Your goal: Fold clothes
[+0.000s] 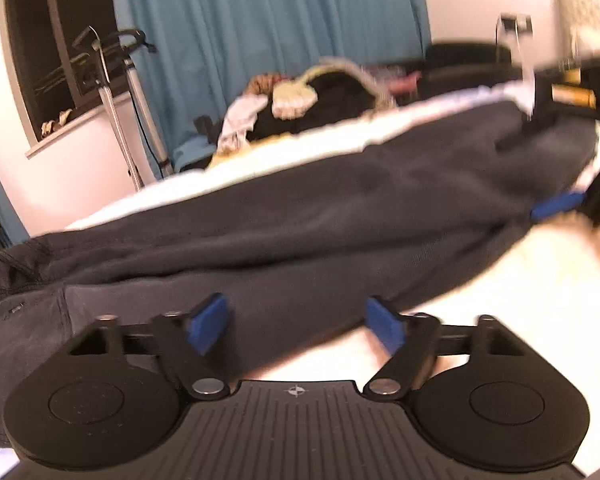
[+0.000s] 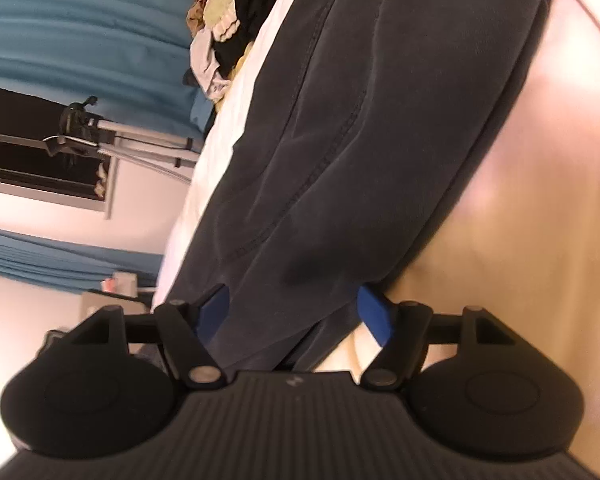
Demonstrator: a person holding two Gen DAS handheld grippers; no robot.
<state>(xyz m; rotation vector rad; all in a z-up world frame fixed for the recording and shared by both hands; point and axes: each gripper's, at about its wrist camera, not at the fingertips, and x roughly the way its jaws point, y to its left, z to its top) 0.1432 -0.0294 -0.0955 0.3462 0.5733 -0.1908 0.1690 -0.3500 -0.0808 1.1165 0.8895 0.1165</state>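
A dark grey pair of trousers lies stretched across the white bed. My left gripper is open, its blue pads just above the near edge of the cloth, holding nothing. In the right wrist view the same trousers run away from the camera, and one end of the cloth lies between the blue pads of my right gripper, whose jaws stand apart around it. The right gripper also shows at the far right of the left wrist view.
A pile of other clothes lies at the far side of the bed, also in the right wrist view. Behind are a teal curtain, a dark window and a metal stand.
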